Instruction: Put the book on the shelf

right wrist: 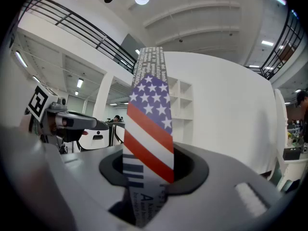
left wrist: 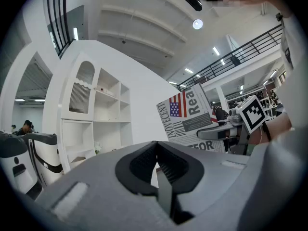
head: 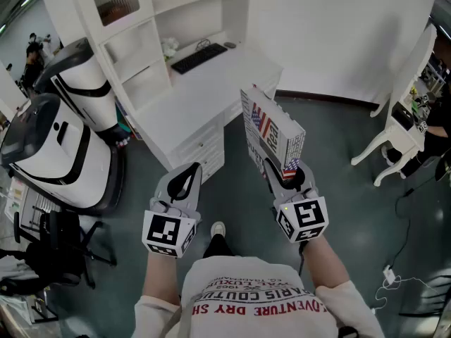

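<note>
Grey left hand-held gripper (head: 187,173): its jaws are resting together with nothing between them. It is pointing level, hanging on the near side of the shelf (head: 141,37) and well apart from it.

Right hand-held gripper (head: 287,176): its jaws are clamping the lower end of the book (head: 271,134), one pad pressing on each cover. It is also hovering on the near side of the shelf, short of it.

Book: it is standing upright in the right hand-held gripper. A narrow edge printed with stars and stripes is facing that gripper's camera, and a newsprint-style cover is facing the left hand-held gripper. It is hanging in the air in front of the shelf, touching nothing there.

Bench (head: 211,94): white, it is jutting out from the foot of the shelf and carrying a dark keyboard (head: 199,57).

Shelf: white, it is showing open compartments toward the person.

Machine (head: 49,139): white with black bands, it is standing just beside the shelf, at the far left of the head view.
</note>
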A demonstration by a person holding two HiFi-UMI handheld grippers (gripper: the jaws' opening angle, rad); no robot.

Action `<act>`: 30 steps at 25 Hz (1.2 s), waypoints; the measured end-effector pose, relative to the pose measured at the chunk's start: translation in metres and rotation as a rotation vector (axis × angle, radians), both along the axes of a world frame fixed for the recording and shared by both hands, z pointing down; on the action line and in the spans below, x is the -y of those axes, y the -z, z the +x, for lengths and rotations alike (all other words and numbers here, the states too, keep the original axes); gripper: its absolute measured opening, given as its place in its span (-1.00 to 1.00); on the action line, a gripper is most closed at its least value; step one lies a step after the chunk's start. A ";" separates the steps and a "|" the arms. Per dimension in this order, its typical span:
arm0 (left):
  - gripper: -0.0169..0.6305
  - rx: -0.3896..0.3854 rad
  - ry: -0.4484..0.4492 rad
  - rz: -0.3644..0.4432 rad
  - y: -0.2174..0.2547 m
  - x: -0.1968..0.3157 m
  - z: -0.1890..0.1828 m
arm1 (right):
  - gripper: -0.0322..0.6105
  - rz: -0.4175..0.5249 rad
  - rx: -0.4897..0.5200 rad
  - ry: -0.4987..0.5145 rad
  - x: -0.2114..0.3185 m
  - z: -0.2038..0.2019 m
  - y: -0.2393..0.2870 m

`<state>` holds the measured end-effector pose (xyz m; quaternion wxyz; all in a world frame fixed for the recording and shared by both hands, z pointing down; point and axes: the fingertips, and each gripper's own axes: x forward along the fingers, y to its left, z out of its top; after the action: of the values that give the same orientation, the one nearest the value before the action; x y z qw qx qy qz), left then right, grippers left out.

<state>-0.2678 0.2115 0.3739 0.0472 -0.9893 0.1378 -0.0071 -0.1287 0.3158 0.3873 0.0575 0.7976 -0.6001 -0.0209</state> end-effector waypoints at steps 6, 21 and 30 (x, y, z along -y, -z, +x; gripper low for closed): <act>-0.93 -0.003 -0.004 0.005 0.003 -0.003 0.003 | -0.42 0.008 -0.006 0.005 -0.001 -0.002 0.001; -0.93 -0.003 0.010 -0.020 -0.019 0.022 0.046 | -0.42 0.019 0.009 0.001 0.010 0.039 -0.018; -0.93 -0.015 -0.028 -0.004 -0.011 0.113 0.165 | -0.42 0.007 0.018 -0.026 0.095 0.157 -0.011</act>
<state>-0.1025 0.0989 0.3851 0.0442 -0.9912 0.1245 0.0010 0.0287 0.2212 0.3987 0.0494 0.8056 -0.5901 -0.0153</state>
